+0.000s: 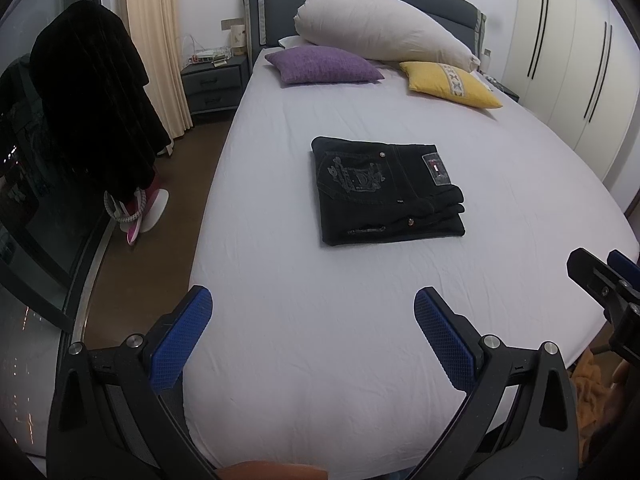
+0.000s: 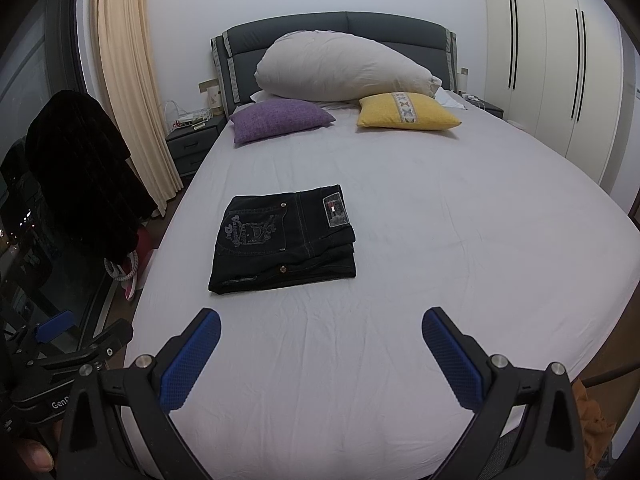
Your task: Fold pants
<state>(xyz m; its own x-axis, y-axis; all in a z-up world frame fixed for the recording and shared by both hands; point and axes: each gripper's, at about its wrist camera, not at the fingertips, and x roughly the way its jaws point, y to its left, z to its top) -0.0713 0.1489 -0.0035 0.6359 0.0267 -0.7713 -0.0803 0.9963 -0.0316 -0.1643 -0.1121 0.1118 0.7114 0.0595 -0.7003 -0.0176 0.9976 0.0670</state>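
Observation:
Black pants lie folded into a compact rectangle on the middle of the white bed sheet, embroidered back pocket and waist label facing up. They also show in the right wrist view. My left gripper is open and empty, held above the foot of the bed, well short of the pants. My right gripper is open and empty, also near the foot of the bed, to the right of the left one. The right gripper shows at the right edge of the left wrist view.
A purple cushion, a yellow cushion and a large white pillow lie at the headboard. A nightstand, a curtain and dark hanging clothes stand left of the bed. White wardrobes line the right wall.

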